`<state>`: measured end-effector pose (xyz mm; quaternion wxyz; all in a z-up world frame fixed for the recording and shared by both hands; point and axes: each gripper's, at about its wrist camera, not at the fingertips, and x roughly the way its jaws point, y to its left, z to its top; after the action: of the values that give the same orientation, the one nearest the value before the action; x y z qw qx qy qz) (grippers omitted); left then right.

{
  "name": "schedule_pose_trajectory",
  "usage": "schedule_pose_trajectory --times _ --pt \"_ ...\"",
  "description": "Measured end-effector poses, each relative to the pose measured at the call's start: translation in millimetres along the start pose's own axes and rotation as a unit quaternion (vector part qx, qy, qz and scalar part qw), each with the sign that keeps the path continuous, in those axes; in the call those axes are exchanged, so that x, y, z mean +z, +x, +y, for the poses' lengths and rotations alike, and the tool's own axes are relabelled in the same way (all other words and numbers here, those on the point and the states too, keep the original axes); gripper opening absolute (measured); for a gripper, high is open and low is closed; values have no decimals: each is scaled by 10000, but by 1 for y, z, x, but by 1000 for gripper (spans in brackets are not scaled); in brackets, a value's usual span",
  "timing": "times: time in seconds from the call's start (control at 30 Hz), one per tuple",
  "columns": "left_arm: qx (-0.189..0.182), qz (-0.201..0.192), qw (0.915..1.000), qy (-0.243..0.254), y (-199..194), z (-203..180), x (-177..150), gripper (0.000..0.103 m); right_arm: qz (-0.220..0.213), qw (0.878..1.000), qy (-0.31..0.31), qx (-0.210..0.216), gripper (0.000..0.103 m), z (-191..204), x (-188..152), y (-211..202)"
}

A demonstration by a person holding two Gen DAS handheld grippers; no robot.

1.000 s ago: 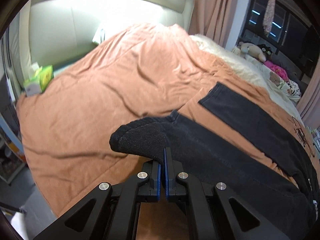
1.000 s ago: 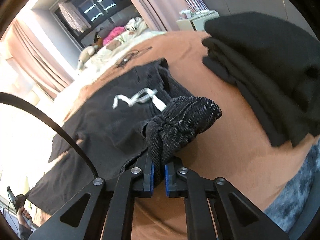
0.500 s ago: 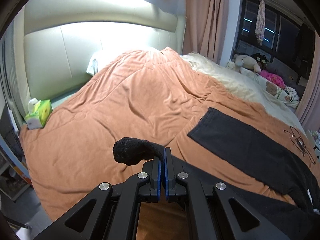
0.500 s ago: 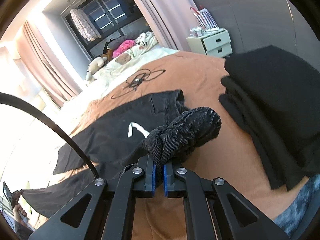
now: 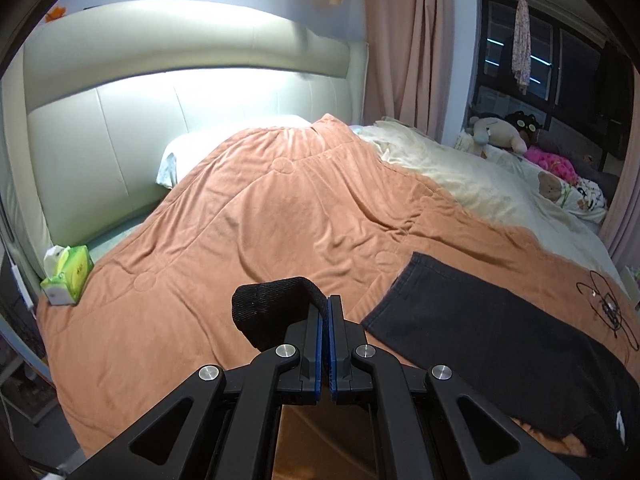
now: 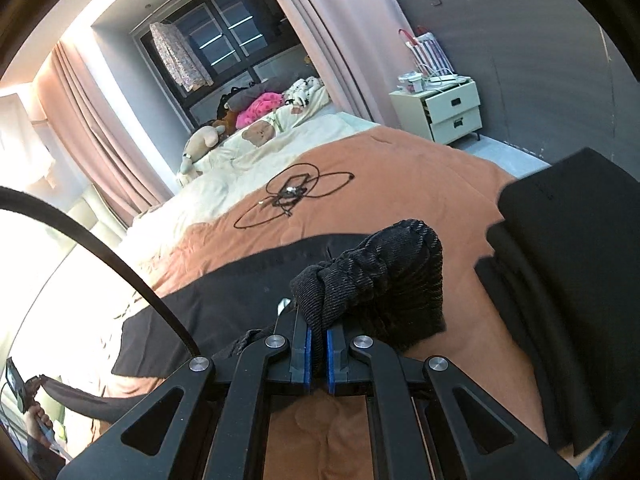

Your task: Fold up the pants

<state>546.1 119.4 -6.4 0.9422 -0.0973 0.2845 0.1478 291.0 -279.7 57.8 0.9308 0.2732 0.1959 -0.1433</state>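
Two claws clenched on black pants (image 5: 500, 340): left claw (image 5: 328, 308) pinches a hem, right claw (image 6: 316, 320) the bunched waistband. Soft, limp cloth draped on the orange bedspread (image 5: 260, 220); grip edges.

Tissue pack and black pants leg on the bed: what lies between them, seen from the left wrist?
In the left wrist view, only bare orange blanket lies between the tissue pack and the flat pants leg.
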Motion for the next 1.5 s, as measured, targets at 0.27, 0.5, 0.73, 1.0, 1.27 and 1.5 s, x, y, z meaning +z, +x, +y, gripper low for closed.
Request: schedule_pose_trajectory --times 0.27,0.5,0.73,1.0,1.27,1.5 --pt "23 -76 10000 53 27 -34 34 2 24 9999 -52 -132 2 10 30 47" --pt "-3 25 10000 45 62 -65 53 2 38 9995 -86 -287 2 19 48 89" --pt "36 191 9998 -97 102 -89 66 2 163 9983 -263 -489 2 31 69 124" --pt "95 384 9989 232 160 -124 69 2 210 9961 -354 -776 2 47 82 177" --pt "122 739 9959 514 227 -154 63 2 371 9923 -493 -1070 2 58 86 230" --pt "352 1007 9898 943 277 -182 51 3 703 9847 -689 -1437 2 65 81 288"
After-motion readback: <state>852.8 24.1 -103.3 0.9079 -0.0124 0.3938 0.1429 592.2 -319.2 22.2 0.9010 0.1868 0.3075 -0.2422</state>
